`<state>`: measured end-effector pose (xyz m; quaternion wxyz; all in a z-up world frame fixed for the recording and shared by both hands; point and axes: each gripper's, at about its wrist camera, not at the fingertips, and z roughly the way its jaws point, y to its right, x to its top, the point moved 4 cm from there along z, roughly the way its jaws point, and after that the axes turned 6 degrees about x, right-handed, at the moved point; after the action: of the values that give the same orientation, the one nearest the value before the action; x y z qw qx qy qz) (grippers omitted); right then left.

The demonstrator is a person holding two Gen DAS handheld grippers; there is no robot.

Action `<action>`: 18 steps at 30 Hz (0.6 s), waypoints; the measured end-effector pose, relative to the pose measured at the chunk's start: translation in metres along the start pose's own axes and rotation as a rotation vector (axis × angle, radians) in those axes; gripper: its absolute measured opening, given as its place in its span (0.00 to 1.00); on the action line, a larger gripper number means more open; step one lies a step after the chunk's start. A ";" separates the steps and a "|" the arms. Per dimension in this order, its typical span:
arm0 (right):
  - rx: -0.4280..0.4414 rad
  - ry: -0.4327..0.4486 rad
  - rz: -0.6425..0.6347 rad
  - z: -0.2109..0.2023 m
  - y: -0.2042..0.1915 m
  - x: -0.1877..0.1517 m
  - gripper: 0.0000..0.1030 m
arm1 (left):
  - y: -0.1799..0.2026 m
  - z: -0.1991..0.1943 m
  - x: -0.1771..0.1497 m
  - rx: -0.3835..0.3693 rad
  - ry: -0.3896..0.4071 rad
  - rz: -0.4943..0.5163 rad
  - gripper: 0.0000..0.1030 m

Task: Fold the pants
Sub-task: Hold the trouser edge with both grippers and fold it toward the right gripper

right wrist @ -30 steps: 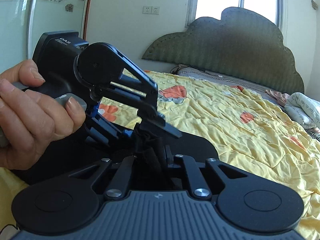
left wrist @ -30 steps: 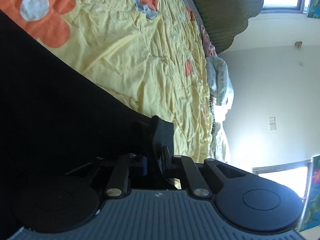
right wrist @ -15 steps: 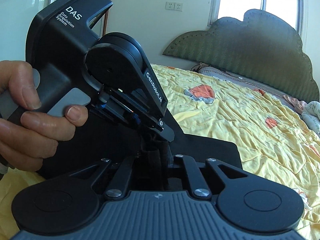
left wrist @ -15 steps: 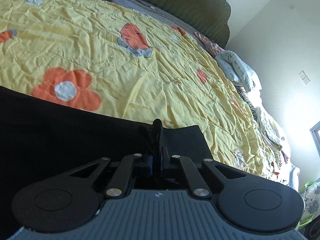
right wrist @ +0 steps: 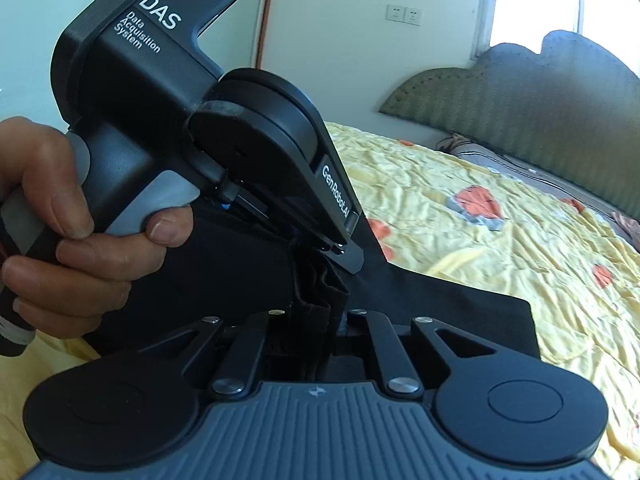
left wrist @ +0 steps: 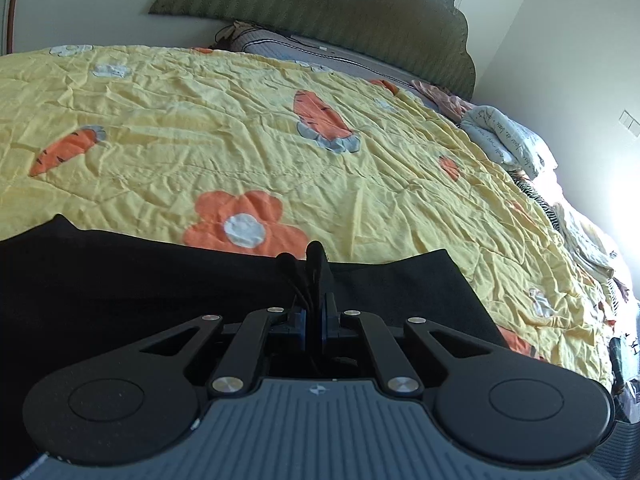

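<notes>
The black pants [left wrist: 140, 276] lie on the yellow flowered quilt [left wrist: 280, 140] and fill the lower part of both views; they also show in the right wrist view [right wrist: 440, 308]. My left gripper [left wrist: 314, 280] is shut on a bunched edge of the pants. My right gripper [right wrist: 316, 304] is shut on a gathered fold of the same edge. In the right wrist view the left gripper's body [right wrist: 192, 120] sits right beside it, held by a hand [right wrist: 68, 232], its fingertips [right wrist: 348, 256] touching the same fold.
A green padded headboard [left wrist: 360, 12] stands at the far end of the bed. Rolled bedding and loose clothes [left wrist: 508, 140] lie along the bed's right side. A wall with sockets [right wrist: 404, 14] and a window are behind.
The left gripper has swung from a tilted pose to level, facing the headboard. In the right view the left gripper came closer and larger. Both stayed shut on the pants.
</notes>
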<state>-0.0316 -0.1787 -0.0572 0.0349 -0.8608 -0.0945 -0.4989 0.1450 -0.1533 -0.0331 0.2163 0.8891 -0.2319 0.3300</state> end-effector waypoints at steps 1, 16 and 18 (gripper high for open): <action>0.011 -0.001 -0.001 0.003 -0.003 0.002 0.09 | -0.004 -0.001 0.000 0.012 0.006 0.007 0.04; 0.104 -0.016 -0.027 0.040 -0.024 0.019 0.09 | -0.042 -0.013 -0.006 0.097 0.025 0.008 0.04; 0.113 -0.018 -0.031 0.048 -0.022 0.023 0.09 | -0.046 -0.014 -0.007 0.103 0.026 0.005 0.05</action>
<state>0.0164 -0.1467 -0.0619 0.0748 -0.8603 -0.1361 -0.4856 0.1594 -0.1072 -0.0387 0.1724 0.8942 -0.2141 0.3534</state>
